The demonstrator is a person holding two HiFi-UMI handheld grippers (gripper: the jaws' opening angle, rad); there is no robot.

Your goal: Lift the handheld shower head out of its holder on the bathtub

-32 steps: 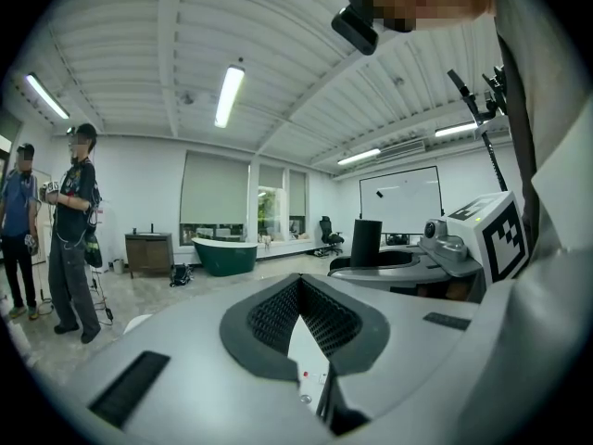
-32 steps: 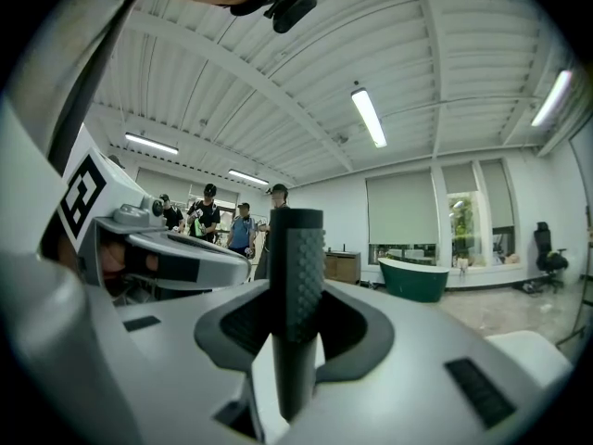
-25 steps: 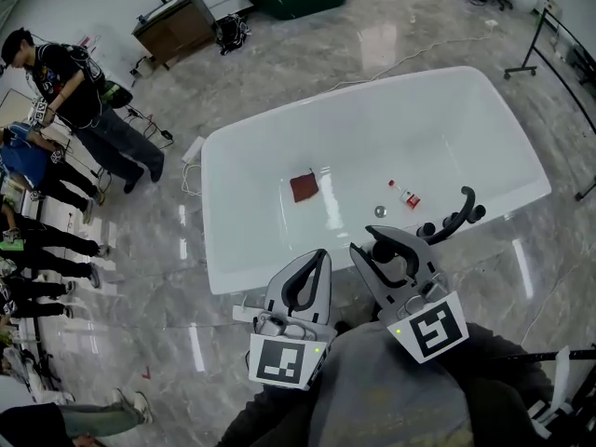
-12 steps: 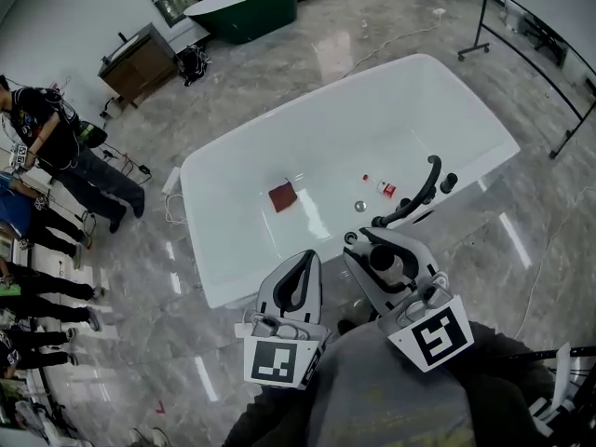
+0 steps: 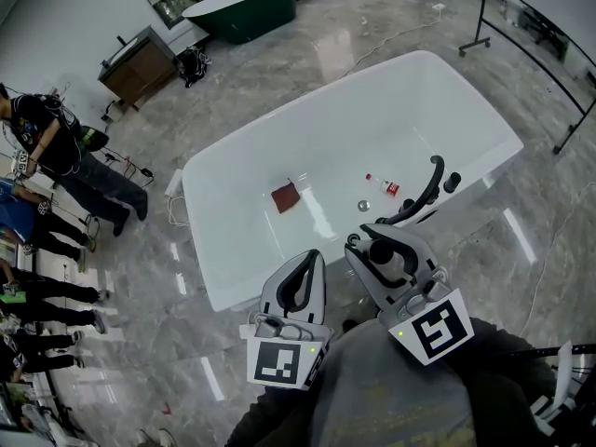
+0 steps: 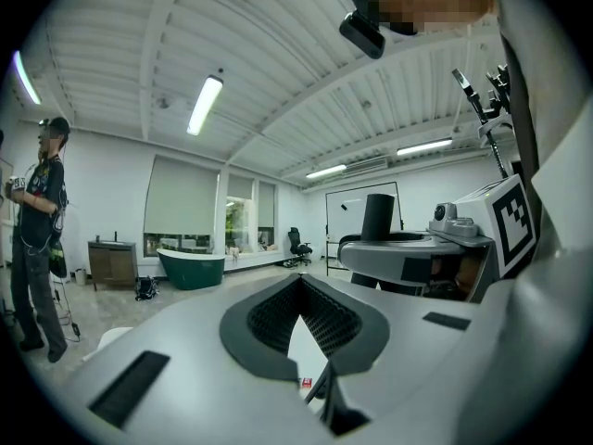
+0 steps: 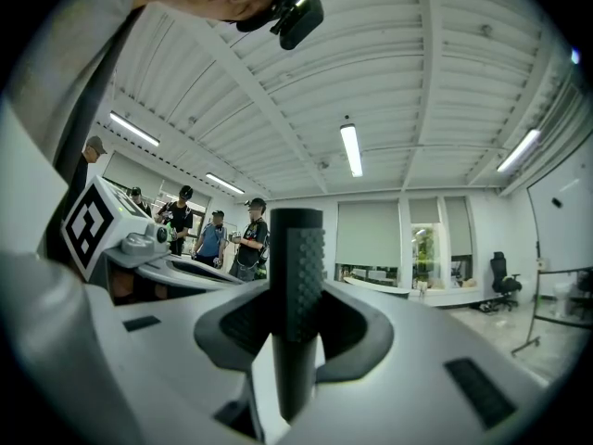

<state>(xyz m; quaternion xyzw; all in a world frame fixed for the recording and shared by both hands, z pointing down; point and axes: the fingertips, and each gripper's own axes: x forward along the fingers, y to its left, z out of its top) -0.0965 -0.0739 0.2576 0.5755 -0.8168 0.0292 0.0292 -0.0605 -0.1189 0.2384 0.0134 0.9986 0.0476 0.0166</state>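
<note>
The white bathtub (image 5: 233,277) fills the middle of the head view. A black curved faucet fitting (image 5: 430,186) stands on its near right rim. My right gripper (image 5: 380,248) hovers just in front of that fitting, shut on the black, ribbed shower head handle (image 7: 296,276), which stands upright between the pads. From above, the handle's round top (image 5: 383,256) shows inside the jaws. My left gripper (image 5: 313,259) hangs over the tub's near rim with its jaws shut and nothing in them; its pads (image 6: 278,318) meet at the tip.
In the tub lie a red-brown cloth (image 5: 285,196), a small red-and-white bottle (image 5: 386,186) and the drain (image 5: 363,205). Several people stand at the far left (image 5: 47,147). A dark green tub (image 5: 244,7), a wooden cabinet (image 5: 138,61) and a metal rack (image 5: 521,26) stand beyond.
The head view has swung, so the tub and faucet fitting now sit higher and further left, nearer my right gripper. Both grippers shifted slightly; the right one keeps its hold on the handle.
</note>
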